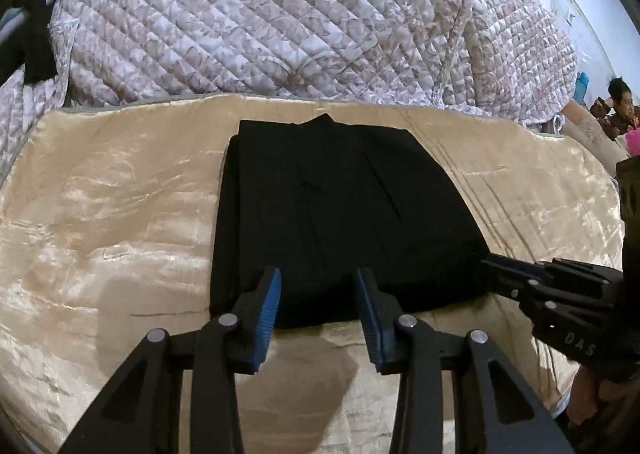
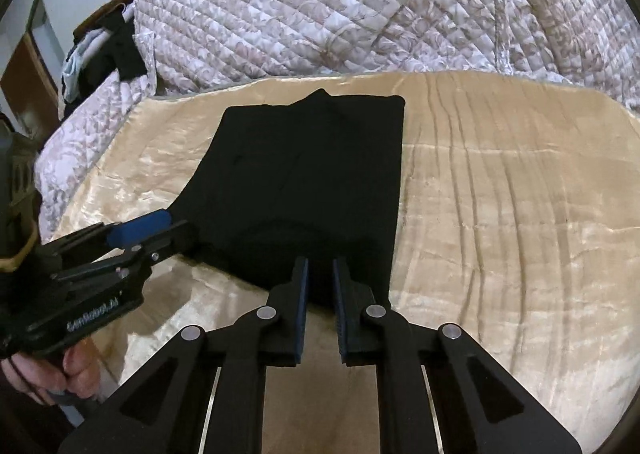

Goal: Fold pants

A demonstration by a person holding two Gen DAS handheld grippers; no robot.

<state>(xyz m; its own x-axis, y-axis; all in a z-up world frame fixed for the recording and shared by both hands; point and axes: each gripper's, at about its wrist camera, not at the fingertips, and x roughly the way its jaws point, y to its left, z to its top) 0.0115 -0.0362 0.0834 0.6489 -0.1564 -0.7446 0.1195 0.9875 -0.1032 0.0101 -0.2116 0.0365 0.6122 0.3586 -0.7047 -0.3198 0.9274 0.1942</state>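
Black pants [image 1: 340,214] lie folded into a flat rectangle on a shiny beige sheet [image 1: 112,222]; they also show in the right wrist view [image 2: 304,182]. My left gripper [image 1: 318,278] is open, its blue-padded fingers hovering at the near edge of the pants, nothing between them. My right gripper [image 2: 321,268] has its jaws a narrow gap apart at the pants' near right corner, and I cannot tell whether fabric is between them. Each gripper shows in the other's view, the right [image 1: 496,260] and the left [image 2: 176,228].
A quilted floral bedspread [image 1: 280,22] is bunched up behind the sheet. Dark clothes [image 2: 120,46] hang over a rail at the far left. A seated person [image 1: 618,102] is at the far right. The sheet [image 2: 500,194] stretches wide to the right of the pants.
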